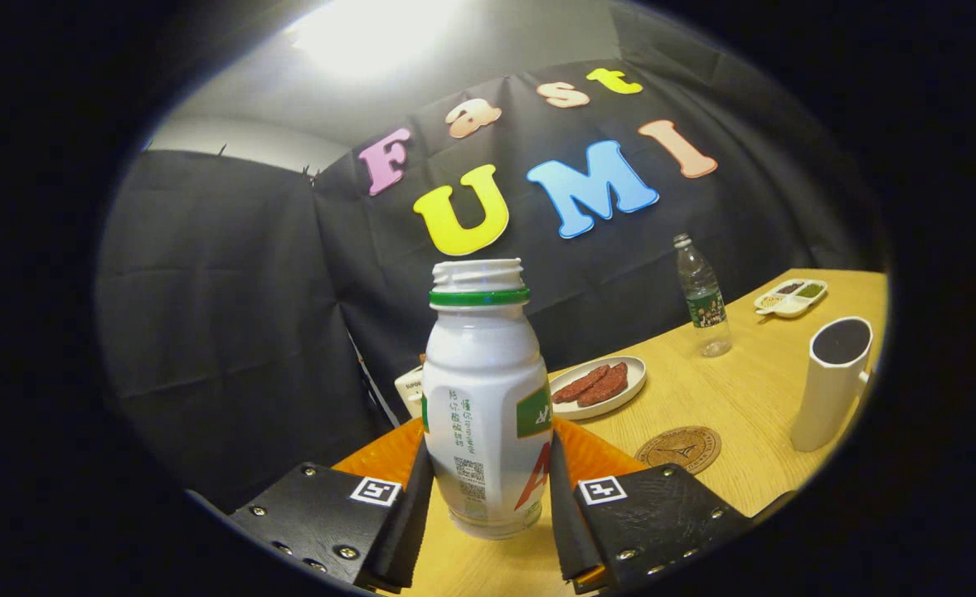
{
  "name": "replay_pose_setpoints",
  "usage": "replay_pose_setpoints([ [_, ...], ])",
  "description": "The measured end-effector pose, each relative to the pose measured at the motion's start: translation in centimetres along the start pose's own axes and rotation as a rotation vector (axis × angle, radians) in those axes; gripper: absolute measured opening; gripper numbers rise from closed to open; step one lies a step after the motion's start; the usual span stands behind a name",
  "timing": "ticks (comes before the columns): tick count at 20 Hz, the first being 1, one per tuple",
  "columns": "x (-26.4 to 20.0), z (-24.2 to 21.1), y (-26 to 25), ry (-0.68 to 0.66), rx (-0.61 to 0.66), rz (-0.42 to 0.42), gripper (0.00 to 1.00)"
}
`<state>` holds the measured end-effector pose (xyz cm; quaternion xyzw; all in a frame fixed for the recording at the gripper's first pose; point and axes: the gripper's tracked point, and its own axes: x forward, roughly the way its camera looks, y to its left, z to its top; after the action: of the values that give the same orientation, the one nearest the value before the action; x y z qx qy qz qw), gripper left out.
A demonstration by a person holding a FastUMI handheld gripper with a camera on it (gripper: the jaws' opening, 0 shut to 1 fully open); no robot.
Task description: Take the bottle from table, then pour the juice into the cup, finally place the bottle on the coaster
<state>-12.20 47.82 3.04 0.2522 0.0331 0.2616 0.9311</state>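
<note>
Bottle (484,398) held upright between claw (488,506) fingers – both fingers pressed on its sides, lifted off counter (745,398). Coaster (679,448) and cup (832,381) seen beyond, well apart.

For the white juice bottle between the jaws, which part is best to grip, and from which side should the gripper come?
Grip the white bottle on its wide lower body, coming level from the front, as the gripper does now. The jaws stand on both flanks and appear to press it. The bottle is upright and uncapped, so a low side hold probably keeps it steady; the narrow neck would give less contact.
</note>
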Motion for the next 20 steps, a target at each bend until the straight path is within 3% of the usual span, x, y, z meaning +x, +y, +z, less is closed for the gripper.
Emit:
replay_pose_setpoints([
  [7,-1.3,4.0,-4.0,-0.092,0.258,-0.021,0.63],
  [20,-3.1,5.5,-10.2,-0.17,0.647,-0.068,0.63],
])
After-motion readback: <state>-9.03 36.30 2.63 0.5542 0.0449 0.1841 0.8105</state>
